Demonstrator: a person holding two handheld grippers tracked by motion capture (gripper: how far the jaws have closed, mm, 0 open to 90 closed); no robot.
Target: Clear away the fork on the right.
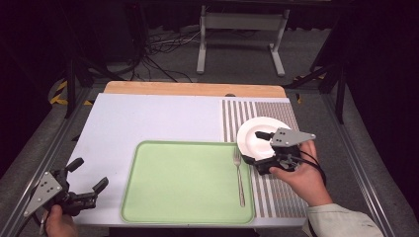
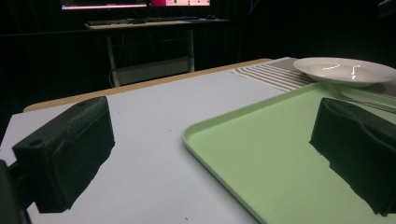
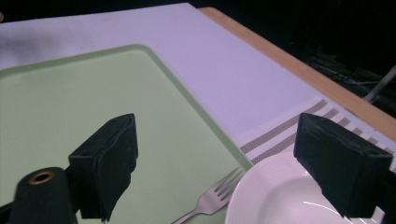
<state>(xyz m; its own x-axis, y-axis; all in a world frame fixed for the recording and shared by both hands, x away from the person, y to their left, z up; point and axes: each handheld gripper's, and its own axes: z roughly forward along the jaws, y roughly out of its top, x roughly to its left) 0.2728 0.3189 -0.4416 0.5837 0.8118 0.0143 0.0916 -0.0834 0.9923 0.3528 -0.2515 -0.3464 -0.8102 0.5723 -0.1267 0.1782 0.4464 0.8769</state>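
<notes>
Here the plain white plate (image 1: 257, 136), unmarked, sits under the right gripper (image 1: 257, 148).

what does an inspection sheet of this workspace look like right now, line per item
surface: pale lilac table mat over a wooden tabletop; striped placemat at the right.
job's things: round white ceramic plate on the striped placemat; silver metal fork lying on the light green plastic tray, near its right rim.
clutter: nothing seen.
grippers: left gripper open, off the tray's left; right gripper open over the plate's near edge.
cables: black cable looping by the right hand; loose wires on the floor.
surroundings: white desk frame, dark room.
</notes>
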